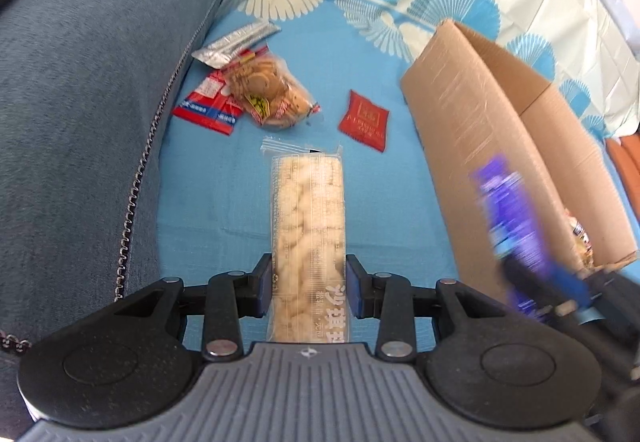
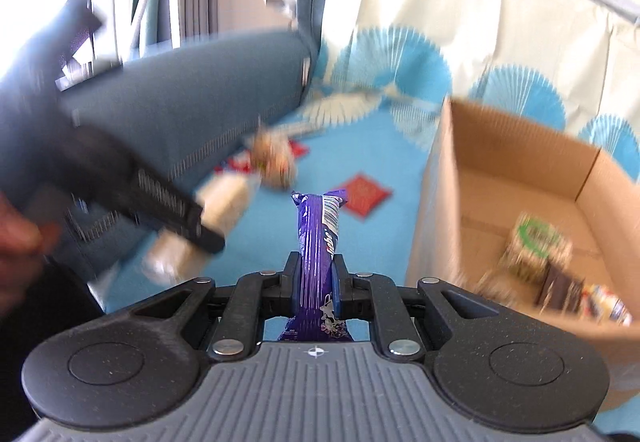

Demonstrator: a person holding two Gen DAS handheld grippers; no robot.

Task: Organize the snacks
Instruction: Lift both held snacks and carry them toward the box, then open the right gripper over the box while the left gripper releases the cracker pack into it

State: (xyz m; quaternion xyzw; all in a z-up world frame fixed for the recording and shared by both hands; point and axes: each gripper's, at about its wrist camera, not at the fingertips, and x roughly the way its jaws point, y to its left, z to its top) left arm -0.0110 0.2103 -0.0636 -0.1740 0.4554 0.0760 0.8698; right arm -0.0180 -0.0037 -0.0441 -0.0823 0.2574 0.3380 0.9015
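The left gripper (image 1: 307, 284), black plastic linkage arms ending in blue pads, is clamped on a long rectangular rice-puff bar (image 1: 307, 226) sealed in clear crinkled film; the bar's pale, knobbly surface shows through the wrapper, and white printed characters run along its near end. The bar sticks straight forward from between the pads, above a bright blue cloth (image 1: 360, 54) printed with cream and blue fan shapes. On that cloth, beyond the bar, lie a flat red square sachet (image 1: 364, 120), a bulging clear bag of round brown biscuits (image 1: 266, 92), a flat red and blue packet (image 1: 208, 108) partly under the biscuit bag, and a thin silver foil stick pack (image 1: 236, 42). To the left rises a grey-blue upholstered sofa cushion (image 1: 92, 90) with a soft napped weave and a stitched seam. To the right stands an open brown corrugated cardboard box (image 1: 472, 138), its flaps upright. The right gripper (image 2: 316, 282), of the same build, is clamped on a slim purple chocolate bar (image 2: 318, 242) in glossy wrapper with a crimped end and a white barcode panel; the bar is held edge-on and upright, over the blue cloth just left of the box (image 2: 516, 178). Inside the box sit several blurred snack packs (image 2: 536, 246) (one carries a green ring print). In the right wrist view the left gripper (image 2: 208, 238) appears smeared by motion.
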